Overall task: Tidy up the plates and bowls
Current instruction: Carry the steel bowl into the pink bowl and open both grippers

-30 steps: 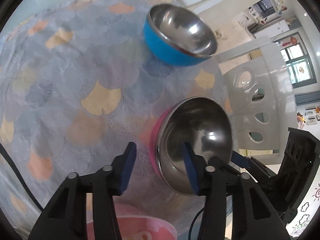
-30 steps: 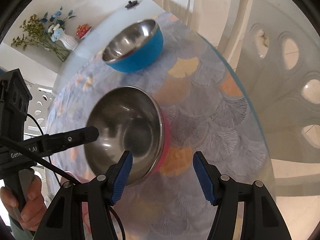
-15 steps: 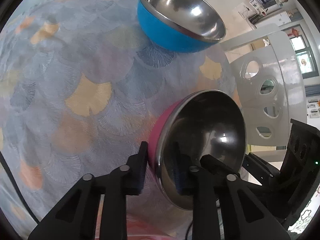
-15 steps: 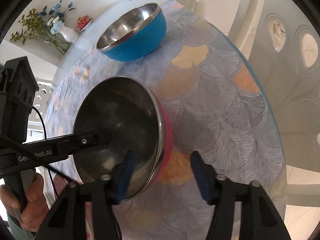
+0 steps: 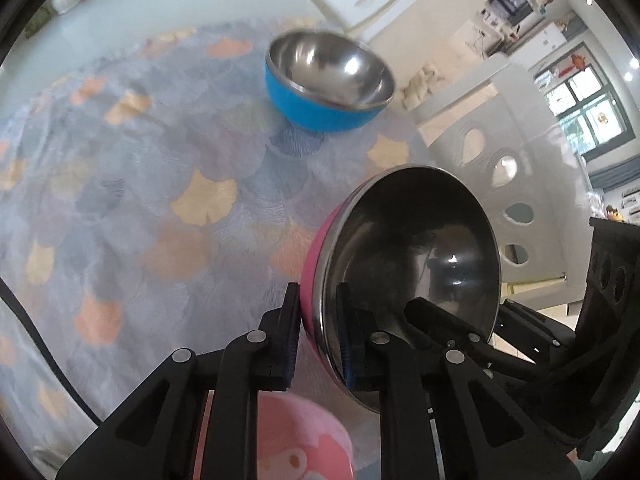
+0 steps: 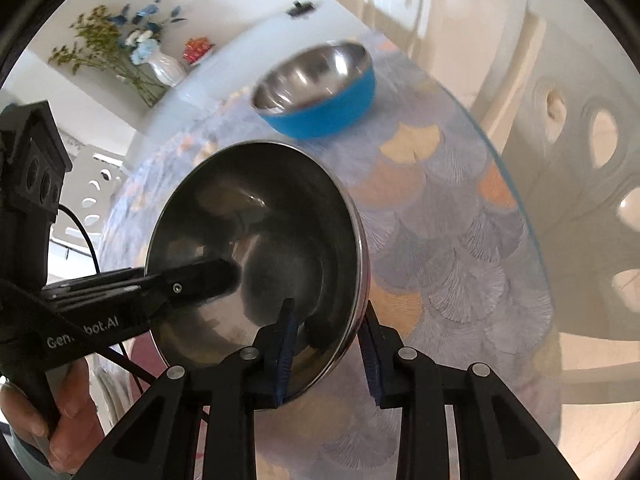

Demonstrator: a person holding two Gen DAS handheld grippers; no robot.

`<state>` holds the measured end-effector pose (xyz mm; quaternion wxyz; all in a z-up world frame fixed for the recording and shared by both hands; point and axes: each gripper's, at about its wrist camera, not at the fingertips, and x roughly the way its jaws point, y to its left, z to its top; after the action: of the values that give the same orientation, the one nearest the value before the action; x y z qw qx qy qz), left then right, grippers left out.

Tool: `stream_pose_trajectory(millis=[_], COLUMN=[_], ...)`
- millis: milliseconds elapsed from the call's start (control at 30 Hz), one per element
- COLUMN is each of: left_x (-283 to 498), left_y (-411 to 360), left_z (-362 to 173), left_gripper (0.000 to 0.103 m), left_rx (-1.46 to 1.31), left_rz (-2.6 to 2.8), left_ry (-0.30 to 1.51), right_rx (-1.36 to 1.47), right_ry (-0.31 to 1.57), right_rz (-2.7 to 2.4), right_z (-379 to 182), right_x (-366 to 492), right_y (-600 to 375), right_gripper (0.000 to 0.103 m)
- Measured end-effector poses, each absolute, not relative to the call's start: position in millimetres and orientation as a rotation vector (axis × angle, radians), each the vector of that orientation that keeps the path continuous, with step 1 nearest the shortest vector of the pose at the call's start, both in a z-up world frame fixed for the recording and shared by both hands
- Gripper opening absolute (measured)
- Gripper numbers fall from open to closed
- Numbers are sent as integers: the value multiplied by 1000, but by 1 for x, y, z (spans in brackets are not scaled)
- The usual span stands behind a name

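Observation:
A pink bowl with a steel inside is tilted on its side above the table. My left gripper is shut on its near rim, one finger outside and one inside. My right gripper is shut on the rim of the same pink bowl from the other side. A blue bowl with a steel inside stands upright farther back on the table; it also shows in the right wrist view. A pink patterned plate or bowl lies below my left gripper.
The round table carries a blue-grey cloth with fan patterns. White chairs with oval cut-outs stand at its right edge. A white vase of flowers is at the far side.
Both grippers have closed on the pink bowl's rim, and the bowl has been lifted. The blue bowl now looks farther off.

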<state>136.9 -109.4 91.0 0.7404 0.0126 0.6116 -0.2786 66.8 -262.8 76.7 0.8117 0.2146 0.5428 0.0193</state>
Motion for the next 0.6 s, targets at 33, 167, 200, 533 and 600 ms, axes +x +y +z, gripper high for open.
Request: stream_pose_trajectory(millis=[33, 167, 200, 533, 600], left_x=[130, 108, 102, 60, 51], left_y=[-105, -79, -72, -1, 11], left_z=[99, 135, 144, 208, 201], left_gripper=[14, 14, 14, 14, 14], left_rx=[19, -20, -32, -62, -68], left_rz=[-609, -593, -588, -565, -559], left_ry=[1319, 1228, 1204, 1062, 1069], right_rx=[453, 426, 418, 370, 367], right_ry=[1148, 1087, 1075, 1000, 1017], right_rz=[46, 78, 87, 146, 142], right_z=[83, 118, 125, 187, 187], right_x=[65, 51, 48, 13, 5], right_y=[-261, -249, -245, -176, -163], right_gripper=[29, 29, 29, 29, 29])
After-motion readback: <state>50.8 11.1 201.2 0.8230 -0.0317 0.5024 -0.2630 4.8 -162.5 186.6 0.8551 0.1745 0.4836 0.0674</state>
